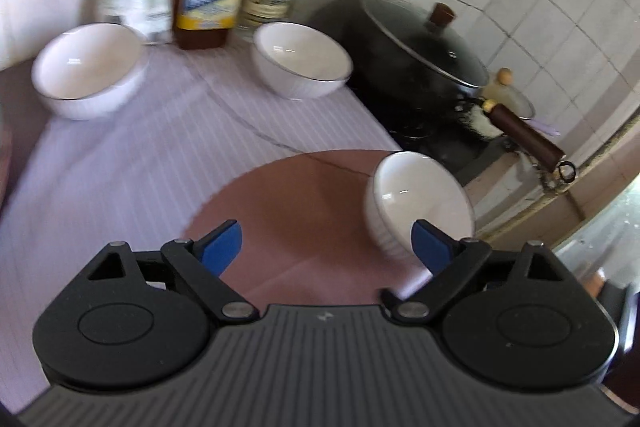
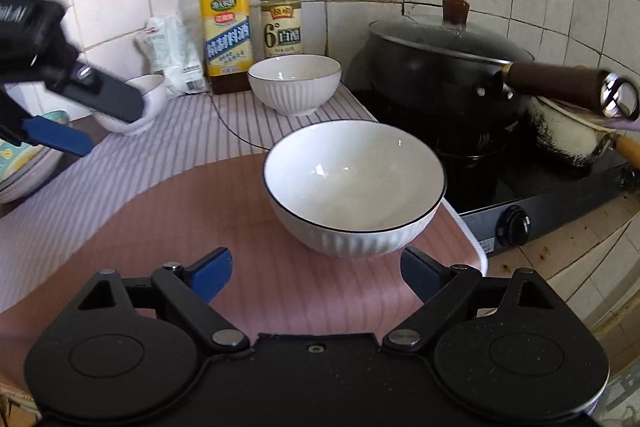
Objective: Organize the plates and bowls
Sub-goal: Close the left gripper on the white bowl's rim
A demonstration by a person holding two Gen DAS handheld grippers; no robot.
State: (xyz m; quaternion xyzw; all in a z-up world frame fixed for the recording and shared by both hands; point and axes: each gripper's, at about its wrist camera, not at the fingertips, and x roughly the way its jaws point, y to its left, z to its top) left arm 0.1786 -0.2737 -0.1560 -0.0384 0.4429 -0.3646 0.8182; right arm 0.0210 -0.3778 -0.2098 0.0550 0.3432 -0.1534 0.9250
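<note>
Three white ribbed bowls with dark rims stand on the counter. The nearest bowl [image 2: 354, 187] sits on a pink round mat [image 2: 160, 227], just ahead of my right gripper [image 2: 316, 275], which is open and holds nothing. A second bowl [image 2: 294, 83] stands further back by the bottles. The third bowl [image 2: 154, 95] is at the back left, partly hidden behind my left gripper [image 2: 114, 129]. In the left wrist view the left gripper [image 1: 326, 247] is open and holds nothing; the near bowl [image 1: 420, 199] lies by its right finger, with the other bowls [image 1: 88, 71] [image 1: 300, 59] further off.
Stacked plates [image 2: 24, 167] sit at the far left edge. Two bottles [image 2: 226, 23] [image 2: 282, 3] and a white bag [image 2: 172, 55] line the tiled wall. To the right, a lidded black pot [image 2: 440, 67] and a small pan [image 2: 568, 139] sit on the stove [image 2: 540, 203]. A striped cloth [image 2: 180, 139] covers the counter.
</note>
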